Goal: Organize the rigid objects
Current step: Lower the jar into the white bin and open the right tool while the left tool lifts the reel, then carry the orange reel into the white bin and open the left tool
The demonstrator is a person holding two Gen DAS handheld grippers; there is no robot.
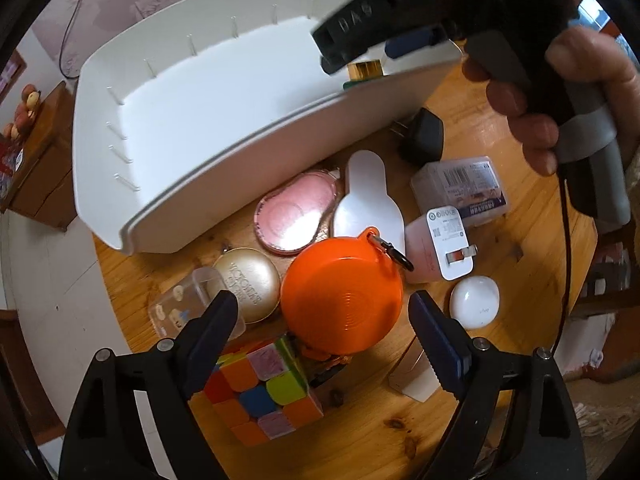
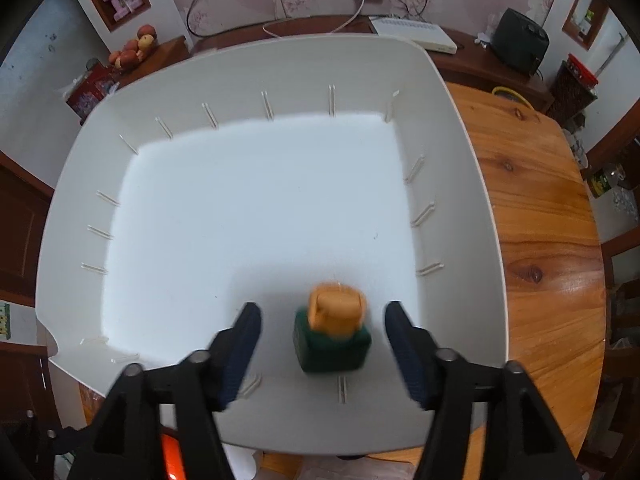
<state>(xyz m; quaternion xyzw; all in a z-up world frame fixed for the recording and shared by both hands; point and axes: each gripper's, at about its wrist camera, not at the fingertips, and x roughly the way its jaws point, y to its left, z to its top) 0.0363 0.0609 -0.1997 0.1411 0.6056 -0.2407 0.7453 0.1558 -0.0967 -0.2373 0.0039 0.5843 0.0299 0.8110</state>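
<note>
Green bottle (image 2: 331, 346) blurred; behind tray wall (image 1: 280, 152).

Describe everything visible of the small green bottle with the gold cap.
The green bottle is small and squarish, dark green, with a wide gold cap, blurred in the right wrist view. It stands upright on the white bin's floor near the front wall, between the open right gripper's fingers, apparently untouched. The left wrist view shows only its cap.

A green bottle (image 2: 332, 348) with a gold cap stands upright in the white bin (image 2: 256, 80); an orange case (image 1: 342, 306) and cube (image 1: 260, 388) lie outside
</note>
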